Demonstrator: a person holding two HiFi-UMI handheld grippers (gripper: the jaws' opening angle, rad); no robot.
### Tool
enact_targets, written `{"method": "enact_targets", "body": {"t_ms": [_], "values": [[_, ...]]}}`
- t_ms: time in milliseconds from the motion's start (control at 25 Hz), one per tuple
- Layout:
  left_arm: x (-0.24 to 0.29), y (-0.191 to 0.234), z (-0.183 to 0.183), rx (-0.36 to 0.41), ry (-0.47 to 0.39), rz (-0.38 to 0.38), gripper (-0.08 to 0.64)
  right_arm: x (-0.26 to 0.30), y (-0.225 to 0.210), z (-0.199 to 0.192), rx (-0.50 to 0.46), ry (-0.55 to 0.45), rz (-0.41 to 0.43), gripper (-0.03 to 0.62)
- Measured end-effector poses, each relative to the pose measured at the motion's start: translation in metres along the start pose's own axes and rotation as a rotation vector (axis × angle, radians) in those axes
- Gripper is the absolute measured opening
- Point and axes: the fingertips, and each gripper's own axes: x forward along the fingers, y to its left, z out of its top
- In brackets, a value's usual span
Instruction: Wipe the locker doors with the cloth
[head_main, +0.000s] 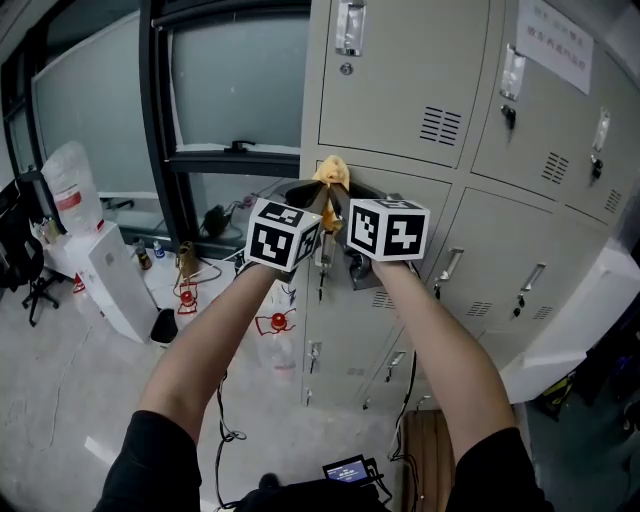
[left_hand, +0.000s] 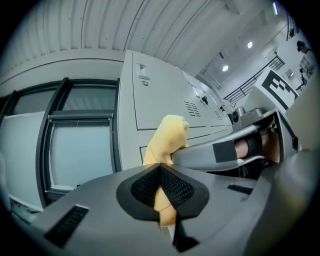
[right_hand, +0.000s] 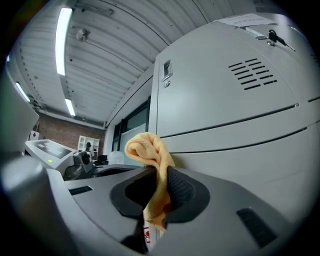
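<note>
Item: yellow cloth (head_main: 331, 172), bunched into a small wad.
Location: raised at the left edge of the locker doors (head_main: 400, 85), at the seam (head_main: 400, 173) between an upper and a middle door, with the window (head_main: 230, 90) just beside it. It looks to be against the metal, but contact cannot be confirmed.
Left tongs (left_hand: 160, 172): closed tight on the lower fold of the cloth, and the wad stands up past the tips.
Right tongs (right_hand: 162, 187): likewise clamped on the cloth, with a tail hanging below the pads. The two pairs sit side by side, nearly touching.
Task status (judged): wiping position reached; most door area looks still to be covered.
Risk 1: the cloth slips from one pair if the hands drift apart, since both share one small piece.
Risk 2: hard tips could scrape the paint, because little cloth projects beyond them.
Risk 3: the cloth could snag on a handle (head_main: 449, 265) during a downward stroke.
</note>
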Motion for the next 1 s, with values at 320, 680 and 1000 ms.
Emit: {"method": "enact_targets", "body": {"t_ms": [320,680,1000], "values": [[0.0057,0.001,-0.001,0.079,0.038,-0.041,0.02,0.0081,-0.007,-0.0002,-0.06,0.026,-0.042,0.071],[0.0061,-0.0005,-0.0013,0.092,0.05,-0.05,0.019,0.0077,-0.0078,-0.0011,-0.064,0.036,-0.041,0.071],[0.0082,-0.0059,-0.0008,0.131,0.115,-0.067,0.02,0.0036,-0.0105,0.0008,-0.102,0.062,-0.064,0.071]]}}
